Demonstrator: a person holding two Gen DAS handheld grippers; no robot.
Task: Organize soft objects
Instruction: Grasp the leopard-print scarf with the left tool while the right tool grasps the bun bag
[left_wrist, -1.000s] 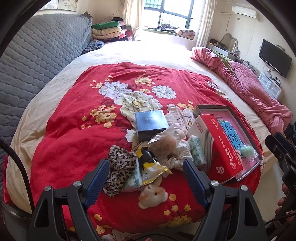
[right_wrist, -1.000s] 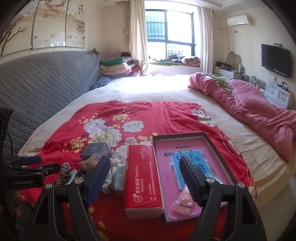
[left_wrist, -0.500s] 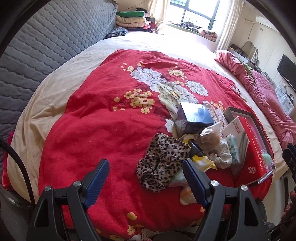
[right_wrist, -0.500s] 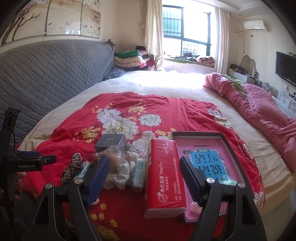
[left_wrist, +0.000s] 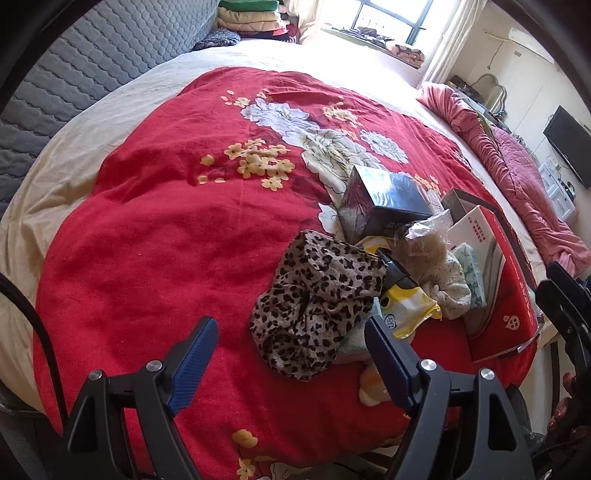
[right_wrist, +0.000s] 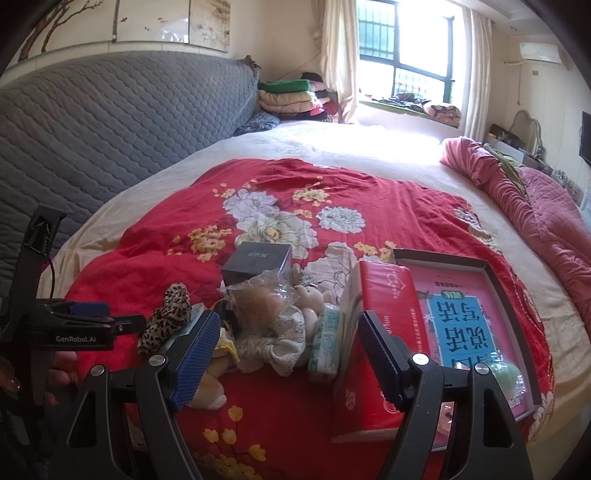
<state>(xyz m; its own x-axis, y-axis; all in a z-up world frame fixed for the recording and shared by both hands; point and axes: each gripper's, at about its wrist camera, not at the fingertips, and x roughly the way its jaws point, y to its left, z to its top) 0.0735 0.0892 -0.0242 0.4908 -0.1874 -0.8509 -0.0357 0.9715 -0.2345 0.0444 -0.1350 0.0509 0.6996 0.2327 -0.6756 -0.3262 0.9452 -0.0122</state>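
- Right now we hold the left gripper over the red floral quilt, its blue pads spread wide with nothing between them
- Just ahead of it, toward its right finger, lies the leopard-print cloth — crumpled, at the left edge of the heap
- Beside the cloth we see a yellow-and-white packet, a clear bag with something brown inside, a pale printed cloth and a green tissue pack, all touching
- Behind the heap stands a dark box; to its right, a red tissue box leans on a tray
- Our right gripper is wide open too, holding nothing — it hangs over the heap's near side, where a cream plush toy lies by its left finger
- In the tray we see a pink-and-blue book
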